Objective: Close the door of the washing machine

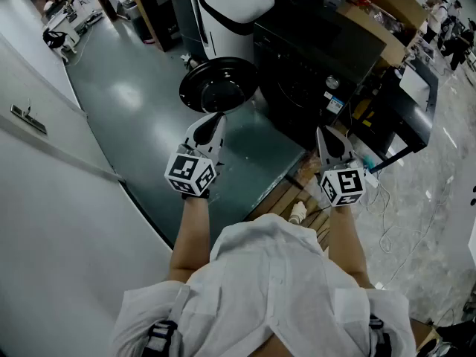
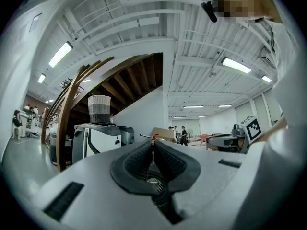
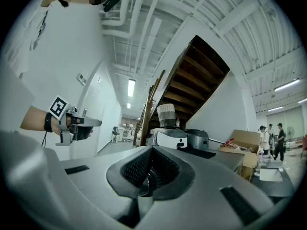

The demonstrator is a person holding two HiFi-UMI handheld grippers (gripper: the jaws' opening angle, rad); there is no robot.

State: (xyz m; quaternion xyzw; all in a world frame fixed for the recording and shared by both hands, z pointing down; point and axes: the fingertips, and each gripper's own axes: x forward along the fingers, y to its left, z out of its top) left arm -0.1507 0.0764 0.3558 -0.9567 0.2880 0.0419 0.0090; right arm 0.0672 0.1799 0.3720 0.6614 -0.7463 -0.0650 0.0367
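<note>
1. Head view: a person in a white shirt [image 1: 275, 281] holds the two tools out level over a grey floor [image 1: 126, 95].
   - The left gripper [image 1: 216, 117] has its marker cube [image 1: 191, 174] near the wrist.
   - The right gripper [image 1: 321, 132] is well apart from the left one, on the other side.
   - The black washing machine [image 1: 320, 58] stands ahead and to the right.
   - Its round door [image 1: 218, 85] hangs swung out to the machine's left, wide open, with its inner face turned up toward the camera.
   - The left gripper's tip lies just under the door's lower rim in the picture. Whether the two touch cannot be told.
   - The right gripper points at the machine's front lower corner and is apart from it.
   - A white appliance [image 1: 230, 6] stands behind the door, and a cardboard box [image 1: 387, 2] lies beyond the machine.

2. Left gripper view: the ribbed pads are pressed together along their length, with nothing between them.
   - A woven basket [image 2: 100, 108] sits on top of the white appliance.
   - The underside of a wooden staircase [image 2: 129, 80] rises behind it.
   - The other tool shows at the right edge.

3. Right gripper view: these jaws are also closed tight and empty.
   - The left tool is in view at the left, held by a hand [image 3: 41, 121].
   - The basket, the appliance and the staircase lie ahead.
   - The door cannot be made out here.
</note>
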